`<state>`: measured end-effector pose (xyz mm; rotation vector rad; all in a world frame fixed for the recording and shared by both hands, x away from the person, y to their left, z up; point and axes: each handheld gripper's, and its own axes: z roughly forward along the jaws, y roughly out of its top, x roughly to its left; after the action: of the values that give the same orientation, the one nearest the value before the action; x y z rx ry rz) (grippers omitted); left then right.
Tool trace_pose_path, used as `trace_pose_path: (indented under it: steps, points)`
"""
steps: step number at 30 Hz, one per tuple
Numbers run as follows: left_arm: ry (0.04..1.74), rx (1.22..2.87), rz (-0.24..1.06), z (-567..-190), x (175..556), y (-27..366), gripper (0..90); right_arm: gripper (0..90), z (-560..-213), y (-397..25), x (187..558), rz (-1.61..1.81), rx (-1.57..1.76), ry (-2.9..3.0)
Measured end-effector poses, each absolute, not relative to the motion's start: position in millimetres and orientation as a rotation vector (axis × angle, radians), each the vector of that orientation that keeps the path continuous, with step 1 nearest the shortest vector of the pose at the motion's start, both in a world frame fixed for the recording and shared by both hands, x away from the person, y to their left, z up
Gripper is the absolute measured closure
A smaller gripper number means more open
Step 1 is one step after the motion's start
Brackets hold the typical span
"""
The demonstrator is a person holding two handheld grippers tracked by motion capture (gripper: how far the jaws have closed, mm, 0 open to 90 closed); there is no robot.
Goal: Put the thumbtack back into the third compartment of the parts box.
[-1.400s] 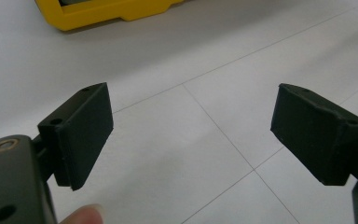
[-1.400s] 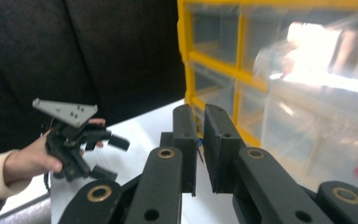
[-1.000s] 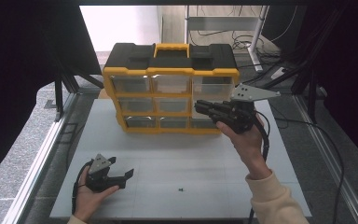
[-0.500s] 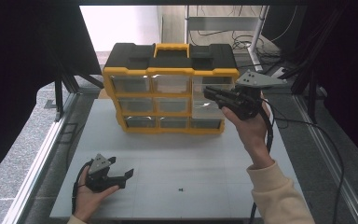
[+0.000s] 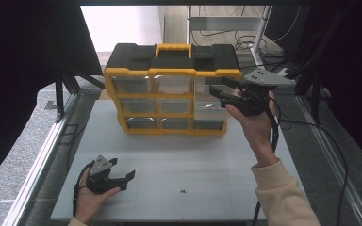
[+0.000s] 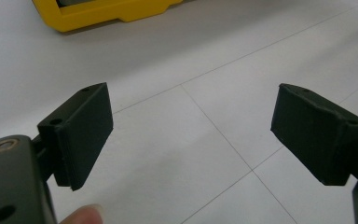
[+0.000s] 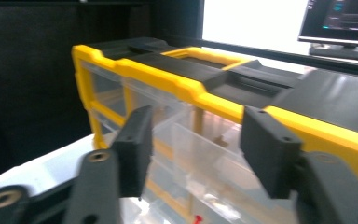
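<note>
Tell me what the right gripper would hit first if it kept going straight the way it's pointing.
Most likely the clear drawers at the top right of the yellow drawer cabinet. The right gripper is open and aimed at that corner; how near it is cannot be judged.

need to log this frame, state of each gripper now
left gripper: open, empty, low over the white table.
right gripper: open, empty, at the yellow plastic drawer cabinet.

Right hand-held gripper (image 5: 218, 92) risen from middle drawer row to top-right drawer (image 5: 206, 86) of organizer (image 5: 172, 75), jaws apart
</note>
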<state>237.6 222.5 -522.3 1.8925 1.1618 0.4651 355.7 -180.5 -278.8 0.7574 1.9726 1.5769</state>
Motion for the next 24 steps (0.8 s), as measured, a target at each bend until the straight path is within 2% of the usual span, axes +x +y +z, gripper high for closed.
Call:
trace_pose_path:
  steps: [4,14,24]
  points:
    - [1.161,1.894,0.463,-522,237,222,13.3,33.2,-280,-178,349,1.612,0.722,2.010]
    - [1.161,1.894,0.461,-522,237,221,13.3,32.8,-294,-173,314,1.723,0.553,2.114]
    - [1.157,1.894,0.463,-522,237,220,13.3,32.7,-323,-178,301,1.739,0.555,2.182]
